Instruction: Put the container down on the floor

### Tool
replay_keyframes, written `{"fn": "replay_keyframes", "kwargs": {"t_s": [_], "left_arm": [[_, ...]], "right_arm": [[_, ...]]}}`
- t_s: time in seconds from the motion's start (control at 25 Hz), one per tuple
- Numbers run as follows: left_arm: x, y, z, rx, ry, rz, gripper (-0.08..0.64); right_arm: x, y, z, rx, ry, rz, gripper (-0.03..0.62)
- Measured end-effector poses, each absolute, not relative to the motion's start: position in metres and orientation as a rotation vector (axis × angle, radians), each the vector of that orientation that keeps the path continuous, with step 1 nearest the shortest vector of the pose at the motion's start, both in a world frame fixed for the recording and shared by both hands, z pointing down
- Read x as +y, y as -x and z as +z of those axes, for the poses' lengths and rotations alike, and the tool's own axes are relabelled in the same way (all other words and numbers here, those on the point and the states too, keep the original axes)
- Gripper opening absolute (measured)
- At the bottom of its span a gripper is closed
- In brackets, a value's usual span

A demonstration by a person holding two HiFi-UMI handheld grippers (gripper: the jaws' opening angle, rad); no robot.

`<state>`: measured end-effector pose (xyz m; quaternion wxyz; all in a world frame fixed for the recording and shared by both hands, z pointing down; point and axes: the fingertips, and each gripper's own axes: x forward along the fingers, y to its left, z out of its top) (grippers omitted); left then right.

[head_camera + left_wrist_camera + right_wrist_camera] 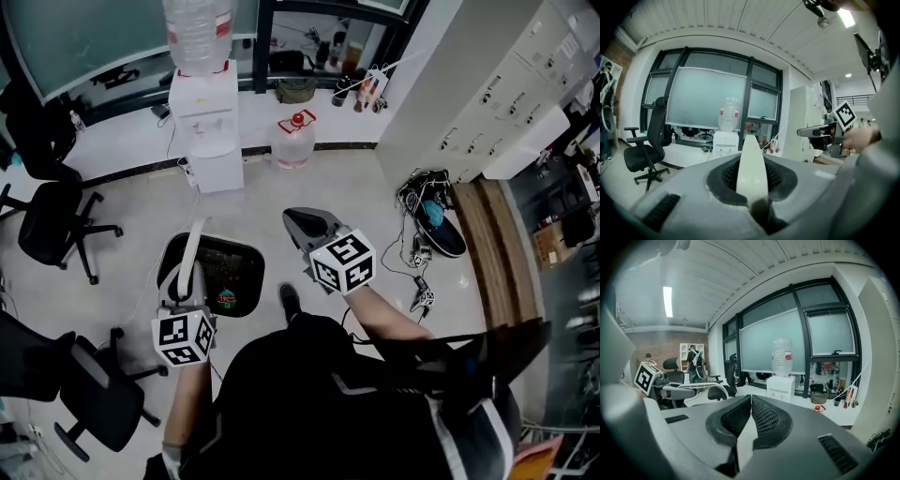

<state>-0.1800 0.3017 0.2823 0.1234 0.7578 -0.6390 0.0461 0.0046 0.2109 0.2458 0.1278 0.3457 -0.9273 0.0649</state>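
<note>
The container (246,264) is a black bin with a white band handle (194,246); it shows left of centre in the head view, over the pale floor. My left gripper (185,281) is shut on that handle above the bin's left rim. In the left gripper view the white handle (751,164) stands upright between the jaws of the left gripper (751,180). Whether the bin rests on the floor or hangs, I cannot tell. My right gripper (302,223) is held right of the bin, apart from it. In its own view the right gripper (750,401) is shut with nothing between the pads.
A water dispenser (204,122) and a spare water bottle (294,141) stand by the far wall. Black office chairs (58,225) are at the left. Cables and a dark shoe (441,230) lie at the right beside white lockers (487,84). My foot (290,300) is next to the bin.
</note>
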Motion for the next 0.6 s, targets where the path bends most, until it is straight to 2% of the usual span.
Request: {"fn": "replay_keyframes", "kwargs": {"t_s": [0.6], "left_arm": [[0.198, 0.164, 0.280, -1.946, -2.099, 0.146, 0.049]], "right_arm": [[0.083, -0.030, 0.253, -2.734, -0.912, 0.247, 0.009]]}}
